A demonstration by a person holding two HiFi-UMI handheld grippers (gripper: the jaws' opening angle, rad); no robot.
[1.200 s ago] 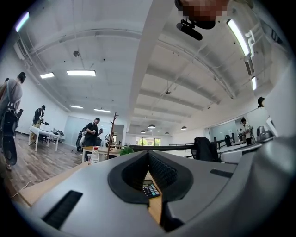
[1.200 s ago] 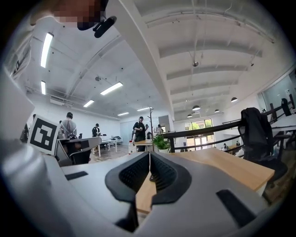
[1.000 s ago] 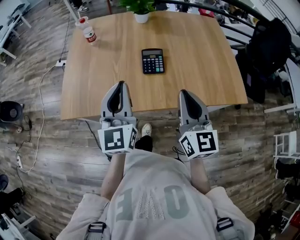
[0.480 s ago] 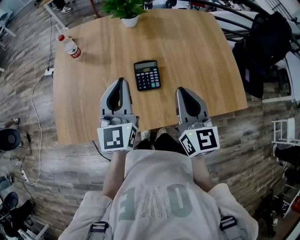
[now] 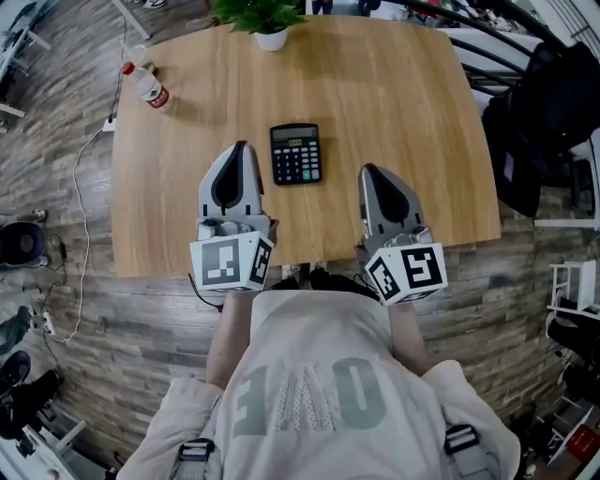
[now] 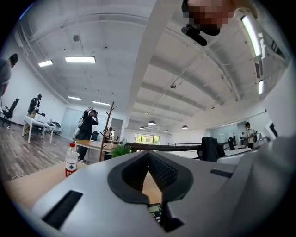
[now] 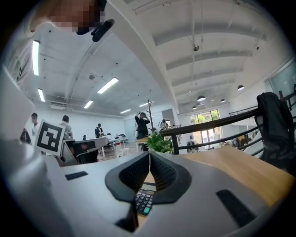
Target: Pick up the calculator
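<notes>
A black calculator [image 5: 295,154] with a grey display lies flat on the wooden table [image 5: 394,103], near its front edge. My left gripper [image 5: 242,147] hangs over the table just left of it, jaws shut and empty. My right gripper [image 5: 368,170] sits to the calculator's right, a little nearer the front edge, also shut with nothing held. Through the left gripper's closed jaws a corner of the calculator [image 6: 155,211] shows low down. In the right gripper view the calculator [image 7: 144,200] lies just ahead, left of the jaw line.
A plastic water bottle [image 5: 146,84] with a red cap lies at the table's far left corner. A potted plant [image 5: 265,17] stands at the far edge. Dark jackets hang on a chair [image 5: 553,103] to the right. Cables run over the floor on the left.
Both grippers have come forward over the table's front edge, and now flank the calculator. Their jaws stayed shut throughout.
</notes>
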